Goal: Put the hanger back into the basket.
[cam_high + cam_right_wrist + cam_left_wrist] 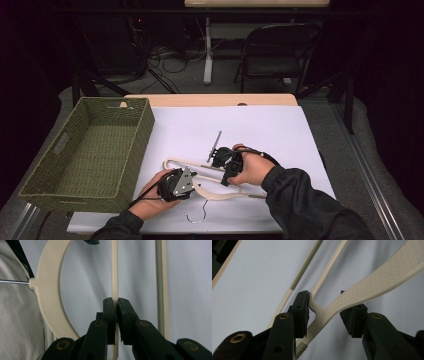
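on white table [280, 125], hanger [200, 167] lies crosswise (hook toward person); right gripper [226, 161] pinches it.

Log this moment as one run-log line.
left gripper: open, jaws either side of hanger arm | right gripper: shut on hanger's thin bar | hanger flat on white sheet | basket: at left

No readable text, label, brand, number or sign appears on anything here.
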Demonstrator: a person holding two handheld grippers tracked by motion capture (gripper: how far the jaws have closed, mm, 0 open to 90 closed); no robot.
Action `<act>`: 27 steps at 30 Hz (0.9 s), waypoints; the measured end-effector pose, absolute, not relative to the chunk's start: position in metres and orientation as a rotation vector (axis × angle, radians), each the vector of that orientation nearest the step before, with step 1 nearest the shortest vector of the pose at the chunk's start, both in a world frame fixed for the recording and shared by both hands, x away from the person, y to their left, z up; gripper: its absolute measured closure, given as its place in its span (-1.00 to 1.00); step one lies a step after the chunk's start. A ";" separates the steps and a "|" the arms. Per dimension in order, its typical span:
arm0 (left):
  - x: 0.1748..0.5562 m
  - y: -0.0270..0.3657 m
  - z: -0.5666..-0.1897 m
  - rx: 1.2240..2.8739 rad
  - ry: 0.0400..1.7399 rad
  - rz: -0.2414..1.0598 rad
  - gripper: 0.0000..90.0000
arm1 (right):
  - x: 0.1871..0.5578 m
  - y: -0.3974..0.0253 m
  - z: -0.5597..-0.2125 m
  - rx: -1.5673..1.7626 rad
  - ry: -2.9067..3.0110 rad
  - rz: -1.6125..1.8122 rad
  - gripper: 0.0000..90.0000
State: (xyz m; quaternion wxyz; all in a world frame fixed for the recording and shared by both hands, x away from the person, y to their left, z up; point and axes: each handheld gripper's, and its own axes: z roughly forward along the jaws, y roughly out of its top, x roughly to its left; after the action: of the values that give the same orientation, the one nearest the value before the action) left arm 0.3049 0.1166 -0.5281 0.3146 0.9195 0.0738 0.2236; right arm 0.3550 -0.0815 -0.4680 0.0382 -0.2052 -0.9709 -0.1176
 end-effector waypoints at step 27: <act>0.321 0.096 -0.523 2.477 0.121 0.693 0.70 | 0.368 -0.110 -0.457 -0.800 -3.027 -0.520 0.62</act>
State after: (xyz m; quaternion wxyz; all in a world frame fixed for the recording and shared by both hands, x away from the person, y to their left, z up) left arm 0.3205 0.0956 -0.5226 0.2797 0.9235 0.0451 0.2586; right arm 0.3684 -0.1096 -0.4565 -0.0159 -0.2520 -0.9536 -0.1639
